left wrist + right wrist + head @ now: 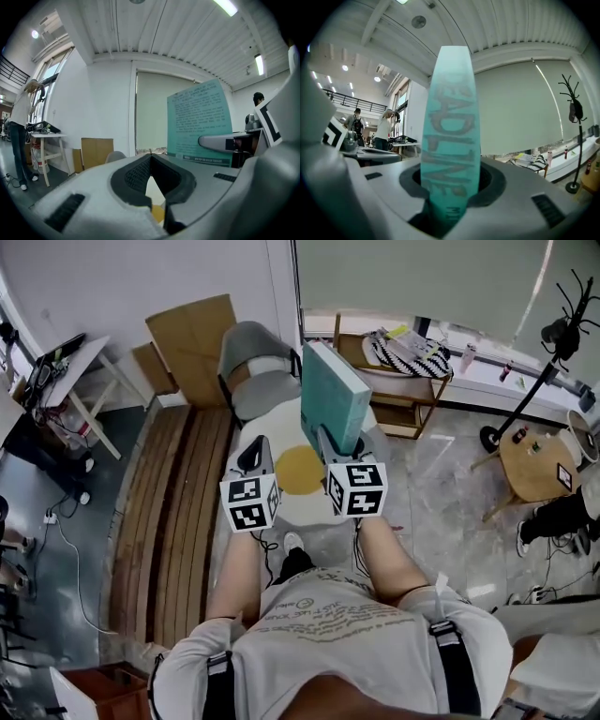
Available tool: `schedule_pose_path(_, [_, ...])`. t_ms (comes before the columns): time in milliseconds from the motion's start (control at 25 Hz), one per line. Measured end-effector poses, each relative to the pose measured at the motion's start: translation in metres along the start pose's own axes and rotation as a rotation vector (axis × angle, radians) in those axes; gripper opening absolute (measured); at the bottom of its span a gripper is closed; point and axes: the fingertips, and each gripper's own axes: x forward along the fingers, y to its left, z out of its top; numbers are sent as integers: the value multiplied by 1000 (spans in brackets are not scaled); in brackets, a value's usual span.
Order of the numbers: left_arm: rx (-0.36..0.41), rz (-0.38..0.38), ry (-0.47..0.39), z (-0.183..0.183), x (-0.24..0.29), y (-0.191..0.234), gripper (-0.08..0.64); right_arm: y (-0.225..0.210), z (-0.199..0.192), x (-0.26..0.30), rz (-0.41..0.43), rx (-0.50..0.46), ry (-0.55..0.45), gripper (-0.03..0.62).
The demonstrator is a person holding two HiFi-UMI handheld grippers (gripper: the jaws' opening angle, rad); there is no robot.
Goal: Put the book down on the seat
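My right gripper (334, 444) is shut on the bottom edge of a teal book (332, 393) and holds it upright. In the right gripper view the book's spine (450, 126) rises straight up from between the jaws of that gripper (449, 206). Below both grippers is a white round seat (251, 432) with a yellow disc (300, 471) at its middle. The book hangs above it and does not touch it. To the left of the book, my left gripper (255, 452) is shut and empty. The left gripper view shows its pads (133, 176) meeting, with the book (199, 122) to the right.
A grey chair (255, 357) stands just behind the seat, with cardboard sheets (192, 334) beside it. A slatted wooden bench (178, 512) runs along the left. At the right are a wooden shelf (403, 395), a round wooden table (534, 463) and a black stand (539, 381).
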Motion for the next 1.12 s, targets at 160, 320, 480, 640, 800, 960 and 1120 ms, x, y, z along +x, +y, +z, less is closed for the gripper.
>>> schedule_pose_path(160, [7,-20,10,-1,22,0,18,-7,-1,17,-7,7,6,164])
schedule_pose_path(320, [8,-28,23,-1,45,10,18,-13,-3,40,-13,9,16,164])
schedule_pose_path(480, [5,-18,22,2,66,25,18,-19,-2,69,-12,11,21,164])
schedule_pose_path(640, [-10,-2,31,4,88,50,18,-14,2,103,6,7,24,164])
schedule_pose_path(800, [-21,-1,37,10,111,72,18,-11,7,134,14,5,32,164])
schedule_pose_path(960, [-19,-12,42,11,139,95,18,-9,5,167,11,3,42,164])
schedule_pose_path(1120, [-23,-27,48,10,166,111,18,-14,5,196,-4,2,46,164])
